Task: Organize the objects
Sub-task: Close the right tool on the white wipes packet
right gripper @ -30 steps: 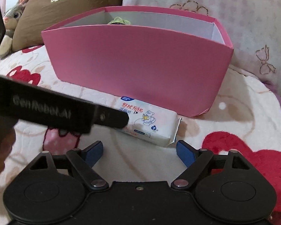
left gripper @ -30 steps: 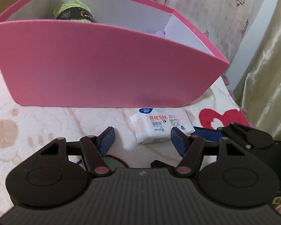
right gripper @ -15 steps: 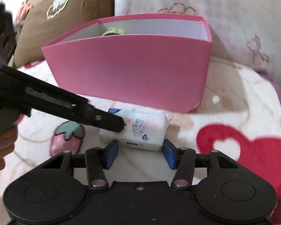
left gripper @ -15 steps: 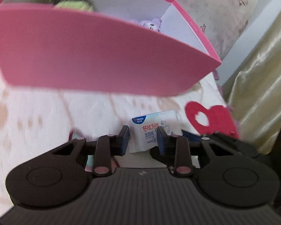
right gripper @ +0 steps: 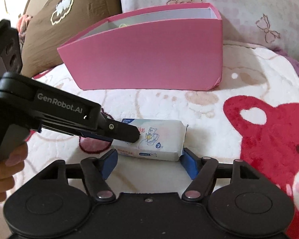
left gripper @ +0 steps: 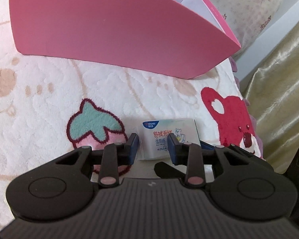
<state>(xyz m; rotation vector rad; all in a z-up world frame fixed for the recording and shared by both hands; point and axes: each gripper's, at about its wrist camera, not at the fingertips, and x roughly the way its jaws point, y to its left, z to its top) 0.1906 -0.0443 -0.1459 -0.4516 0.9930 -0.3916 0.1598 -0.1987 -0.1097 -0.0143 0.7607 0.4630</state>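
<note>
Pulled back from the pink box (left gripper: pixel 117 25), the left hand-held gripper (left gripper: pixel 153 147) pinches the wipes pack (right gripper: pixel 159 139); right hand-held gripper (right gripper: pixel 148 163) gapes wide.

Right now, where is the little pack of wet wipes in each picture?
Left wrist view: the pack of wet wipes sits low and centre, between the blue pads of the left hand-held gripper.
Right wrist view: it lies centre, just beyond the open right hand-held gripper, with the left one reaching onto it.
Shared landmark: the pink box behind it.

Pink box (left gripper: pixel 113 29) contents hidden; wet-wipe pack (right gripper: pixel 159 139) partly behind left hand-held gripper (right gripper: pixel 129 133)
</note>
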